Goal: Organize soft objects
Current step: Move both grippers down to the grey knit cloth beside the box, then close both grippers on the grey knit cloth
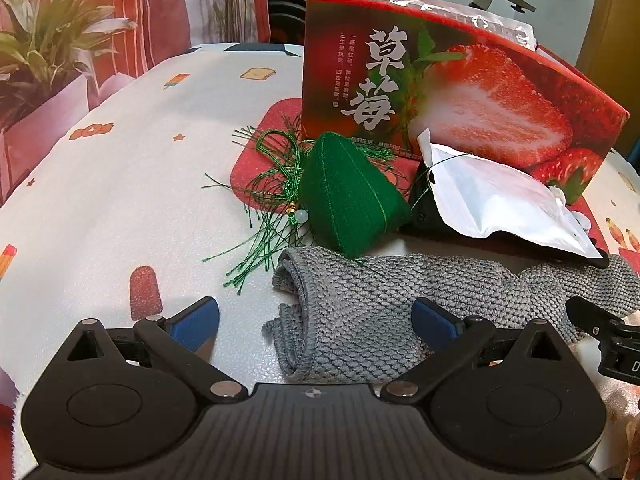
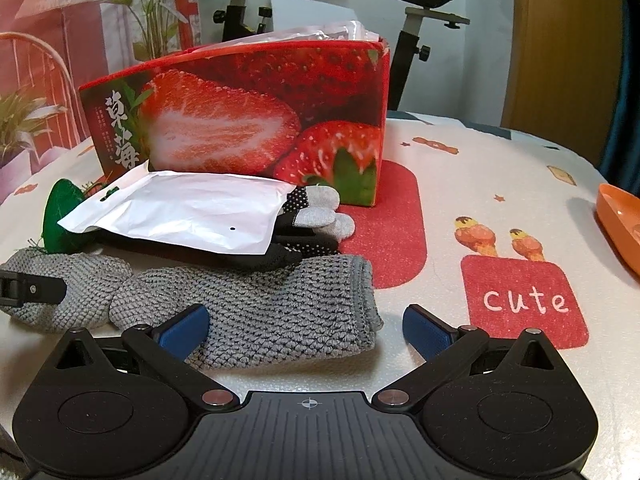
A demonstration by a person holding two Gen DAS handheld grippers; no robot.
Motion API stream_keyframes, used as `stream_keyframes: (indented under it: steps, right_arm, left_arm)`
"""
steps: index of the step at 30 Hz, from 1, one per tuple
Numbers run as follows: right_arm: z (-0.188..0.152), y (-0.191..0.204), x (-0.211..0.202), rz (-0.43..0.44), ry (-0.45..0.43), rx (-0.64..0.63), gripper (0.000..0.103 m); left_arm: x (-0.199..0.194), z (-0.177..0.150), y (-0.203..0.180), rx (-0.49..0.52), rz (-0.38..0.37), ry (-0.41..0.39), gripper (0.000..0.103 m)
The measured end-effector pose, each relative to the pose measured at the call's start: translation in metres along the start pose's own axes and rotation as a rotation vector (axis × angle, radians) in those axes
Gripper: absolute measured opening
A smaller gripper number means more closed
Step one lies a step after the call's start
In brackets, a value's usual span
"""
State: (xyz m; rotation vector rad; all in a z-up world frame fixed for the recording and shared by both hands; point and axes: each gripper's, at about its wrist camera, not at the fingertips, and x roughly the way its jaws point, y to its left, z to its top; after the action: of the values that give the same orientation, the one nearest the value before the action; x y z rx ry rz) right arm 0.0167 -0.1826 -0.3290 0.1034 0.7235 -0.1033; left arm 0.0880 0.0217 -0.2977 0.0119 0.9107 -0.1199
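Note:
A grey knitted cloth [image 1: 360, 312] [image 2: 264, 312] lies folded on the table in front of both grippers. Behind it sit a green stuffed pyramid with a tassel [image 1: 352, 196] [image 2: 60, 216], a white foil pouch [image 1: 496, 200] [image 2: 180, 208] and a black dotted glove with grey fingertips [image 2: 312, 216] under the pouch. My left gripper [image 1: 316, 324] is open, its fingers straddling the cloth's left folded end. My right gripper [image 2: 306, 328] is open around the cloth's right end. The right gripper's finger tip [image 1: 592, 312] shows at the left wrist view's right edge.
A red strawberry box [image 1: 440, 92] [image 2: 248, 120] with plastic bags inside stands behind the objects. The white patterned tablecloth [image 1: 120, 180] [image 2: 500, 184] stretches to both sides. An orange dish [image 2: 620, 216] sits at the far right. Potted plants and an exercise bike stand beyond the table.

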Motion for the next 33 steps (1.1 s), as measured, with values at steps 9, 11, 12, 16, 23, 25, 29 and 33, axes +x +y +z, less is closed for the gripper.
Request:
stream_keyframes:
  steps: [9,11,12,16,23,25,29,33]
  right_arm:
    - [-0.001,0.021,-0.008,-0.050,-0.049,-0.178,0.088]
    - [0.000,0.016,-0.008,-0.014,-0.039,-0.148,0.085]
    - [0.000,0.016,-0.008,-0.006,-0.038,-0.144,0.084]
    - [0.000,0.020,-0.010,0.005,-0.044,-0.169,0.075]
    - [0.000,0.023,-0.012,0.068,-0.037,-0.175,0.049]
    - [0.000,0.023,-0.012,0.077,-0.035,-0.172,0.047]
    - [0.001,0.021,-0.013,0.099,-0.029,-0.159,0.040]
    - [0.002,0.021,-0.015,0.116,-0.023,-0.154,0.034]
  left_arm:
    - [0.001,0.000,-0.001,0.009,-0.002,-0.008,0.103]
    - [0.001,0.000,-0.001,0.010,-0.003,-0.009,0.103]
    - [0.001,-0.001,-0.001,0.010,-0.003,-0.009,0.103]
    - [0.001,0.000,-0.001,0.013,-0.008,-0.010,0.103]
    - [0.001,0.000,0.001,0.003,-0.019,-0.006,0.103]
    - [0.000,0.000,0.003,-0.006,-0.034,-0.005,0.102]
    - [-0.007,0.000,0.000,0.011,-0.084,-0.025,0.074]
    - [-0.013,0.001,-0.009,0.035,-0.148,-0.023,0.041]
